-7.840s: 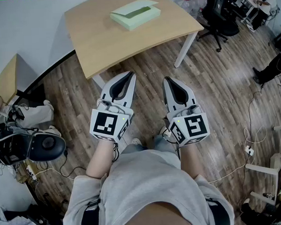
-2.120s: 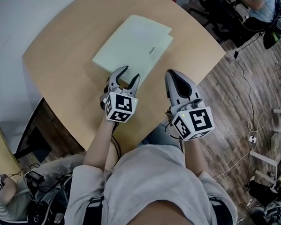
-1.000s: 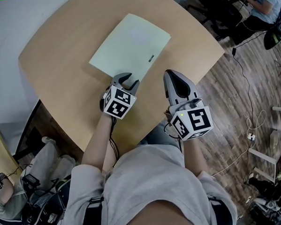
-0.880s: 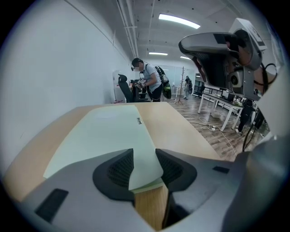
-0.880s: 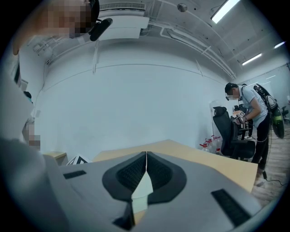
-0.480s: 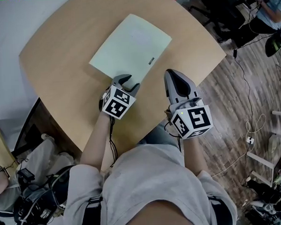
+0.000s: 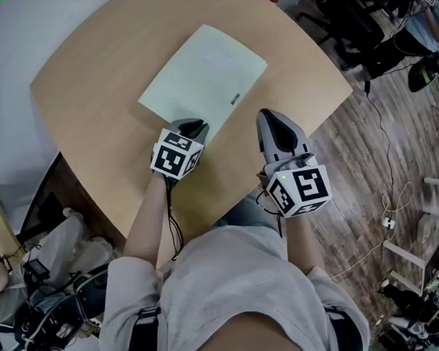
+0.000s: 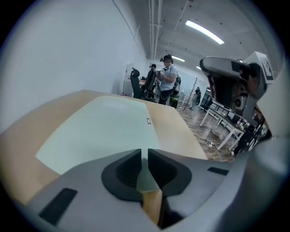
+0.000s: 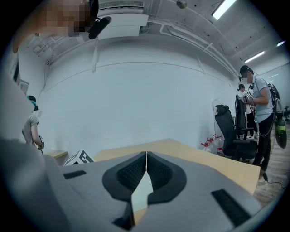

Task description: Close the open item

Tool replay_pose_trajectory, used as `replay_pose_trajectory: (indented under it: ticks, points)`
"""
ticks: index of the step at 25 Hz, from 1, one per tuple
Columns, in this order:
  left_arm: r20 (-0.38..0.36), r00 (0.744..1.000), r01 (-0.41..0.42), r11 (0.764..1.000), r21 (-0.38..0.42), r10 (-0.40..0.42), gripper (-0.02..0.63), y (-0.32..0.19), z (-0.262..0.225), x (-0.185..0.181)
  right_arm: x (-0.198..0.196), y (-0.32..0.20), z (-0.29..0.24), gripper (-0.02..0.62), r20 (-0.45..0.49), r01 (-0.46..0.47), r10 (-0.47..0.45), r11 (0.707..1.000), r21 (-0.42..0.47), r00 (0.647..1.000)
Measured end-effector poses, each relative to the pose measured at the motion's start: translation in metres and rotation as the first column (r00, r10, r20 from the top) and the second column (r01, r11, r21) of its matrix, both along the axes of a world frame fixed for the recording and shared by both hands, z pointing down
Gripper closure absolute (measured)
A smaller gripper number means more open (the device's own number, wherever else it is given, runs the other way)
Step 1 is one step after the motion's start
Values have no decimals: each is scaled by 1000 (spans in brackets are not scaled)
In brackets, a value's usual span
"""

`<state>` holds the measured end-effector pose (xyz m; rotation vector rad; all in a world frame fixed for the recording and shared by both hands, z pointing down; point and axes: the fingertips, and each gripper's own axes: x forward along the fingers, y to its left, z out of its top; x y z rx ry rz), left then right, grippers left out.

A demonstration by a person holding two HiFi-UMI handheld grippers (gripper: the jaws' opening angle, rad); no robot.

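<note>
Jaws of the left hand-held gripper [image 7: 191, 125] are closing and stand only a narrow slit apart, with nothing caught between the pads; through the slit show only pale green and a strip of wood. This hand-held gripper points down at the near corner of the pale green flat rectangular box [image 7: 203, 75], right at its edge, though whether it touches cannot be told. The box lies on the light wooden desk [image 7: 82, 75] with a rounded front edge, its top flat and level, and a small dark label [image 7: 234, 99] sits near its right edge. The right hand-held gripper [image 7: 269, 116] has its jaws pressed together on nothing and hangs over the desk's front edge, just beside the box's right corner and apart from it.
</note>
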<state>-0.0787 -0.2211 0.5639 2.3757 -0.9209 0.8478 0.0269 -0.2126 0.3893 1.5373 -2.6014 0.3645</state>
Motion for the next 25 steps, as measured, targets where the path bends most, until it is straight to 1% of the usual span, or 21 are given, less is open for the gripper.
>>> replay_pose_trajectory:
  ticks: [4,6,9,12,20,25]
  points:
    - [71,997,-30,999,37,27,557,-1,0,1,4,1,0,583,-2,-1,1,1000,0,1000]
    - [90,995,-44,998,44,40,569,-2,-1,3,6,0,0,583,-1,0,0,1000,-1,1000]
    - [89,995,-52,998,34,49,572,-4,-4,9,14,-5,-2,583,2,2,-2,1000,-2,1000]
    - [75,996,-44,999,30,42,576,-4,-7,6,13,-6,-2,583,2,6,-6,1000,0,1000]
    - [53,999,3,997,77,-7,581,-18,-12,7,12,-6,5,583,-2,15,-15,1000,-3,1000]
    - [79,997,15,998,58,-19,586,-23,-4,9,11,-6,6,583,-5,17,-17,1000,-6,1000]
